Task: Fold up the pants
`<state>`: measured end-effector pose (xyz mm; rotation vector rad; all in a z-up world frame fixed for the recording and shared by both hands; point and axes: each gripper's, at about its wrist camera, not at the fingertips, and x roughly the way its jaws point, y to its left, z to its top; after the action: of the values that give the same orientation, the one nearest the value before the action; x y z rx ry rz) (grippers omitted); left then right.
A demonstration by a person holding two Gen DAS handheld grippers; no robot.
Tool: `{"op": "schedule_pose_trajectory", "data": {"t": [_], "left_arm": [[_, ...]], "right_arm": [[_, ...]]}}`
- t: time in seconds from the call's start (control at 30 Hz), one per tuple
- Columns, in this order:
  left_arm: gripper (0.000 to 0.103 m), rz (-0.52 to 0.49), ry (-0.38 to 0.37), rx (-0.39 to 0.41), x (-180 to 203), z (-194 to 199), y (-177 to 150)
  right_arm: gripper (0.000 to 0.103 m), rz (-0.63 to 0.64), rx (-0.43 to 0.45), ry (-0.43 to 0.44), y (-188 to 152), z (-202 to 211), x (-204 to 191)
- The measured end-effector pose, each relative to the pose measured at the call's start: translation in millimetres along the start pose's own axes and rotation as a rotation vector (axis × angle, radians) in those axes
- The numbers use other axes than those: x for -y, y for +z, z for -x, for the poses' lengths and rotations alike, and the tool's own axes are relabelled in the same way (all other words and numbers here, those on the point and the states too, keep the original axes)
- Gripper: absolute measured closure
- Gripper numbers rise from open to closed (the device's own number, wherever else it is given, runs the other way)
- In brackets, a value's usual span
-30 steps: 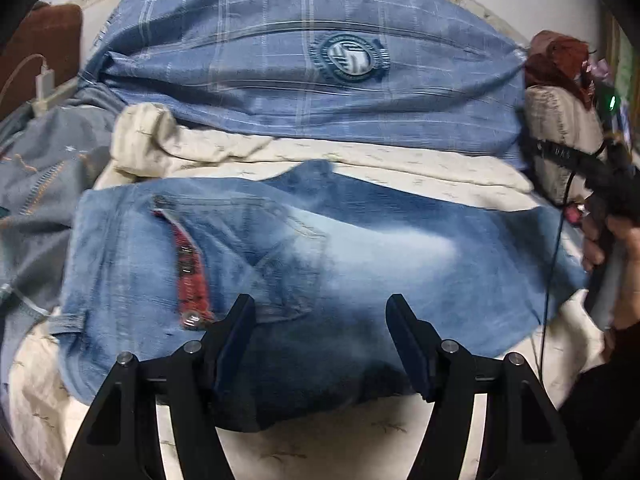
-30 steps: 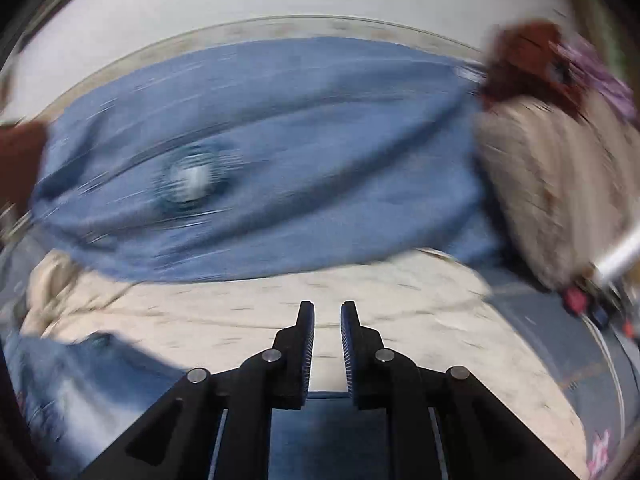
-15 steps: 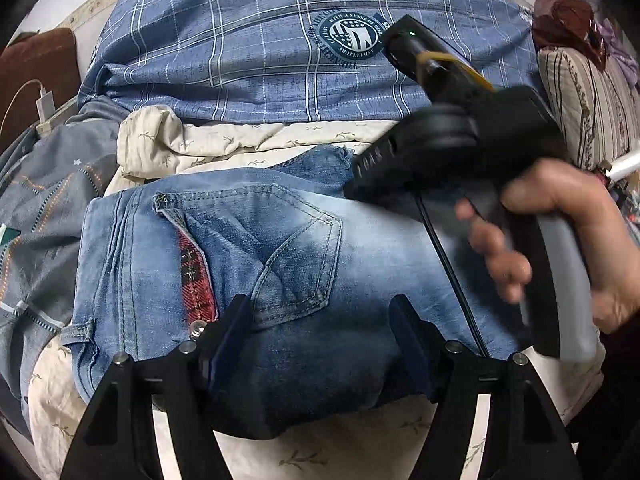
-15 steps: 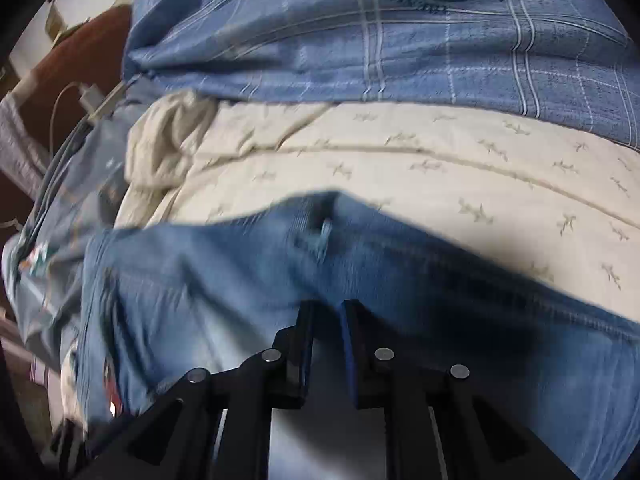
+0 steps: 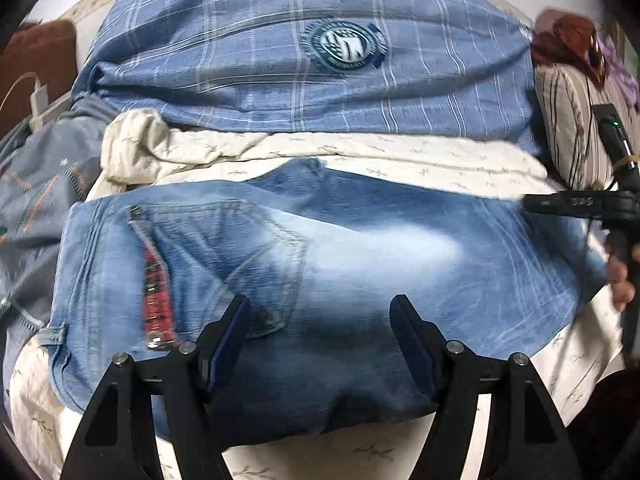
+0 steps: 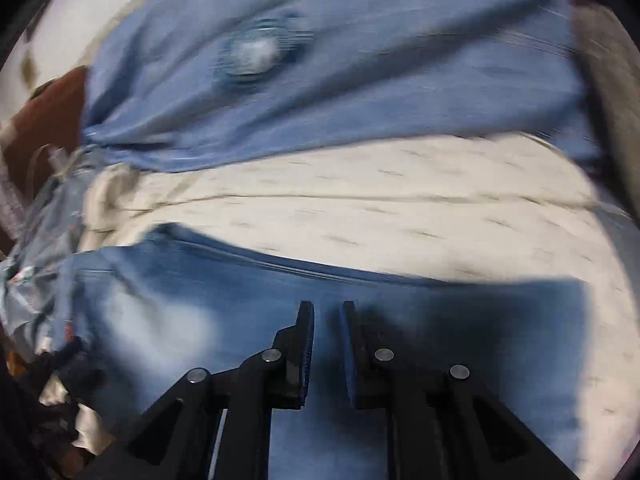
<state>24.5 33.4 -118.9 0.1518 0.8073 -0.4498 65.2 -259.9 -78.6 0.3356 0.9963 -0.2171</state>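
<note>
The faded blue jeans [image 5: 360,256] lie folded in a flat bundle on the cream bedsheet [image 5: 360,152], back pocket and red plaid trim up at the left. My left gripper [image 5: 320,308] is open and empty, hovering over the near edge of the jeans. My right gripper [image 6: 326,308] has its jaws almost shut with a narrow gap, nothing between them, above the right part of the jeans [image 6: 200,300]. In the left wrist view the right gripper's body [image 5: 580,202] shows at the far right edge.
A blue plaid pillow [image 5: 304,60] with a round badge lies behind the jeans. A grey-blue quilt [image 5: 36,184] is bunched at the left, with a white charger [image 5: 38,98]. A striped cushion [image 5: 568,120] stands at the right.
The right gripper, which reached across over the jeans half a second ago, has drawn back to the right edge. The left gripper stays open in place. The jeans lie the same.
</note>
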Motion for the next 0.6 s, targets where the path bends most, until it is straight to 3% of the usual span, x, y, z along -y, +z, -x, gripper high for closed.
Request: {"op": "schedule_pose_trajectory", "data": {"t": [0.1, 0.2, 0.27, 0.33, 0.43, 0.6], "left_arm": [[0.031, -0.027, -0.001, -0.024, 14, -9, 0], [0.031, -0.043, 0.020, -0.048, 22, -18, 1], [0.031, -0.044, 0.025, -0.034, 24, -16, 2], [0.031, -0.047, 0.017, -0.012, 26, -13, 3], [0.031, -0.079, 0.010, -0.010, 36, -13, 1], [0.031, -0.151, 0.055, -0.087, 52, -31, -3]], "right_arm": [[0.087, -0.123, -0.085, -0.035, -9, -8, 63], [0.087, -0.209, -0.048, 0.043, -17, 8, 87], [0.087, -0.188, 0.003, 0.015, -21, 28, 90], [0.087, -0.162, 0.022, 0.065, -29, 42, 85], [0.087, -0.092, 0.004, 0.122, -47, 54, 73], [0.087, -0.063, -0.097, 0.086, -74, 39, 69]]}}
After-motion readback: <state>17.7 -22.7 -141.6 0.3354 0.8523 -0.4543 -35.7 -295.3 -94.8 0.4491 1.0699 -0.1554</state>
